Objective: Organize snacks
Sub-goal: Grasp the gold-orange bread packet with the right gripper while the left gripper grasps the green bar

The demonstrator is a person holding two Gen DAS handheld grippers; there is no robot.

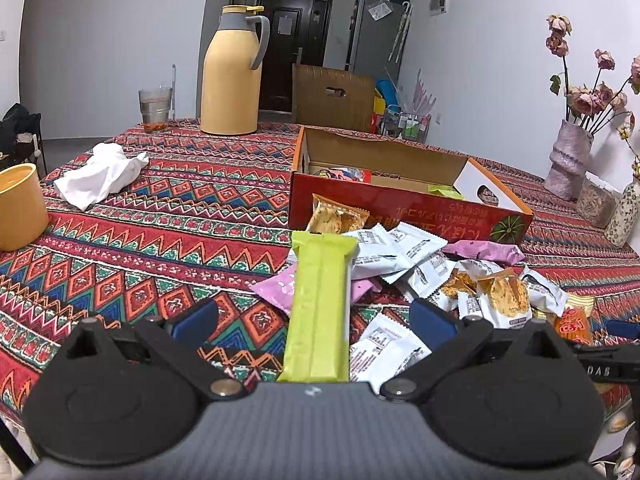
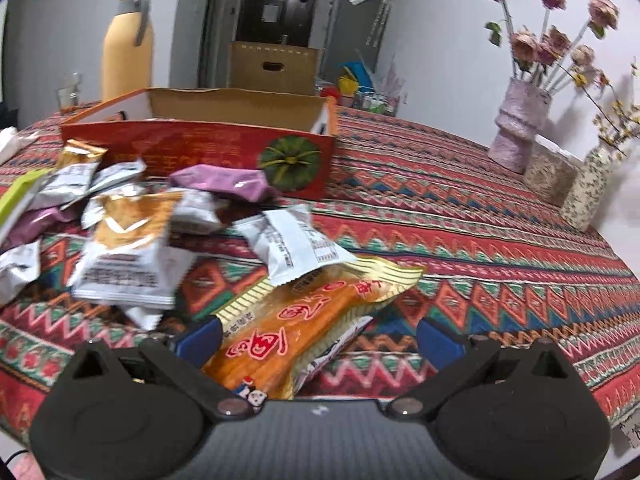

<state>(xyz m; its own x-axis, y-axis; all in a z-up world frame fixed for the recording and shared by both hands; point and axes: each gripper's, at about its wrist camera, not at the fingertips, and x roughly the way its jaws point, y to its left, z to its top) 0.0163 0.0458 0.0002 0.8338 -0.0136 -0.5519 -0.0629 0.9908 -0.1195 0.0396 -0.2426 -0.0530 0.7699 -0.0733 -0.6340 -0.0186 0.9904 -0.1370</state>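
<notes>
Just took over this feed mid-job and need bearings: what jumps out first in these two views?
The loud red zigzag-patterned tablecloth and the heap of small white foil snack packets in front of the open red cardboard box. A long lime-green wrapped bar lies between the open fingers of the left gripper; an orange snack bag lies inside the open right gripper. A tall yellow thermos jug stands behind.

Both cameras sit low behind their own tongs, looking forward across the patterned tabletop [image 1: 168, 216] toward the far wall and dark door [image 1: 294, 44]. The left wrist view looks along the left tongs [image 1: 314, 318], close over the snack pile. The right wrist view sits further right, behind the right tongs [image 2: 320, 338]. Both share the red box [image 1: 400, 208], the yellow thermos [image 1: 232, 76] and the vase of flowers [image 1: 568, 156].
</notes>
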